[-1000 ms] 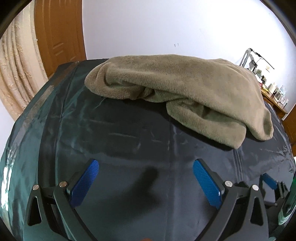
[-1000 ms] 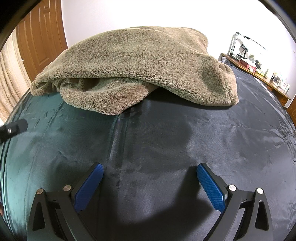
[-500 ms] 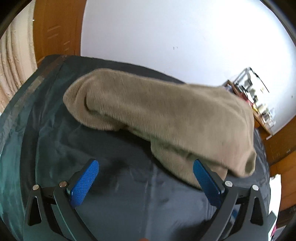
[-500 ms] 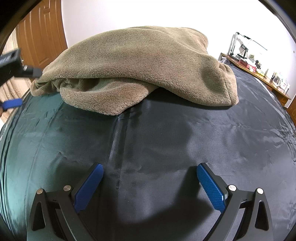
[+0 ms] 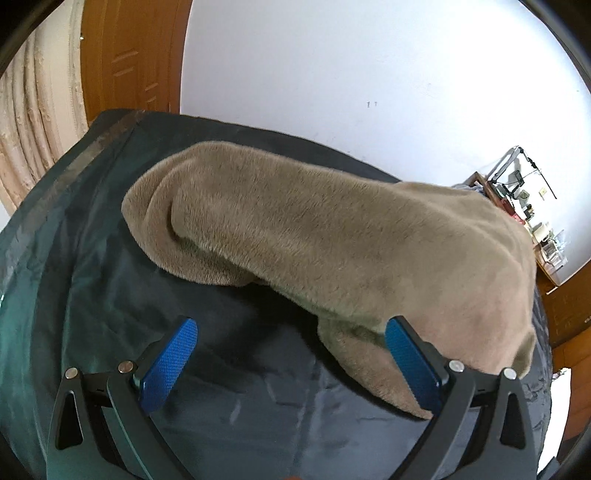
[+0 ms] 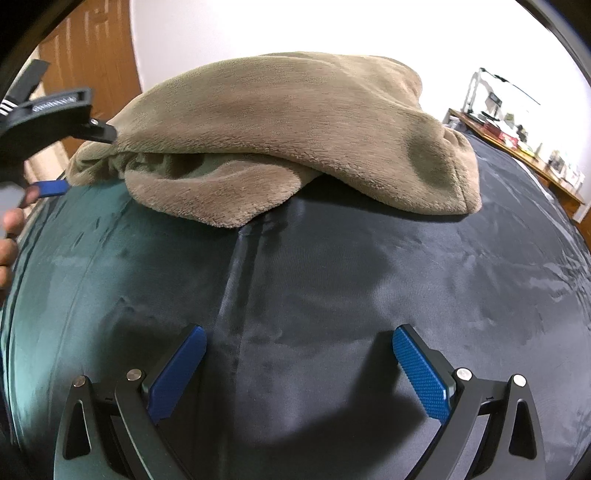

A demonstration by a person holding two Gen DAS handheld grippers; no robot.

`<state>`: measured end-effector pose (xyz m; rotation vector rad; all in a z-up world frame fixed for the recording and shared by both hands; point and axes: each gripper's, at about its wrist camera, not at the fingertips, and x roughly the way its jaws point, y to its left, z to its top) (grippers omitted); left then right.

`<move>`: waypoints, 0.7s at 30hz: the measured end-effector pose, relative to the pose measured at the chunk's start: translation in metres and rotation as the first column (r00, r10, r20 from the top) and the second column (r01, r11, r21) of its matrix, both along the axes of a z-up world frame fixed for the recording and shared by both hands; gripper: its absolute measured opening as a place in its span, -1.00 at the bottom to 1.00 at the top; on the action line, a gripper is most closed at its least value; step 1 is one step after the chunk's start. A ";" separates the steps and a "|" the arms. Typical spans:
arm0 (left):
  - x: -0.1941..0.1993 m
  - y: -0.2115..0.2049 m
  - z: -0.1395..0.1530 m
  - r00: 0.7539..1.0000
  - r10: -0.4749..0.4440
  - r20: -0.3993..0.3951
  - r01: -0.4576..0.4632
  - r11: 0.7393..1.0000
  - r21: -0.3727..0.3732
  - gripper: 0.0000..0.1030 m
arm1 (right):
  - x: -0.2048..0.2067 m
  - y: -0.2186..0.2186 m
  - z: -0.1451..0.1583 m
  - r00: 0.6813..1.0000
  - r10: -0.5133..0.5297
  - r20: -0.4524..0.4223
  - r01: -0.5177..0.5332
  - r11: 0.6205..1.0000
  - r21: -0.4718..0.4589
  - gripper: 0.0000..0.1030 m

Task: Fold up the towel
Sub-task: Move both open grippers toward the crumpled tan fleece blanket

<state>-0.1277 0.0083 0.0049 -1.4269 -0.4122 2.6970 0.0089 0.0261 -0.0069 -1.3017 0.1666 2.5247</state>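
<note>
Towel [image 6: 280,122] lies crumpled on the dark sheet [image 6: 332,277]; left gripper [image 5: 291,354] stands wide open beside its edge, right gripper [image 6: 299,369] open, well apart

I see bright, even room light, a blown-out white wall [image 6: 258,29] at upper frame, and strong fisheye bending at edges.

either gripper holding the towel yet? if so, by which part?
Nothing is held. The left gripper is open beside the towel, nothing pinched between its pads. The right gripper is open over the dark sheet, short of the towel.
</note>
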 end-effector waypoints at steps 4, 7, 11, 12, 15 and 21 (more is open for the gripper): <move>-0.002 0.003 -0.008 1.000 0.027 -0.002 -0.027 0.998 -0.053 0.99 | 0.004 0.002 0.000 0.997 0.072 0.001 -0.072 0.997 0.001 0.99; -0.002 0.004 -0.010 0.998 0.049 -0.034 -0.052 0.992 -0.119 0.99 | 0.006 0.003 0.000 0.995 0.100 0.001 -0.100 0.995 0.001 0.99; -0.002 -0.003 -0.016 0.997 0.052 -0.063 -0.060 0.989 -0.138 0.99 | 0.007 0.003 0.000 0.994 0.113 0.002 -0.113 0.994 0.001 0.99; -0.002 -0.006 -0.019 0.996 0.050 -0.068 -0.059 0.989 -0.137 0.99 | 0.007 0.003 0.000 0.994 0.113 0.002 -0.113 0.994 0.002 0.99; 0.000 -0.009 -0.027 0.996 0.045 -0.071 -0.055 0.988 -0.142 0.99 | 0.007 0.002 0.001 0.994 0.112 0.002 -0.112 0.994 0.002 0.99; -0.013 -0.001 -0.039 0.999 0.042 -0.027 -0.046 0.986 -0.157 0.99 | 0.008 0.001 0.000 0.993 0.120 0.001 -0.120 0.993 0.003 0.99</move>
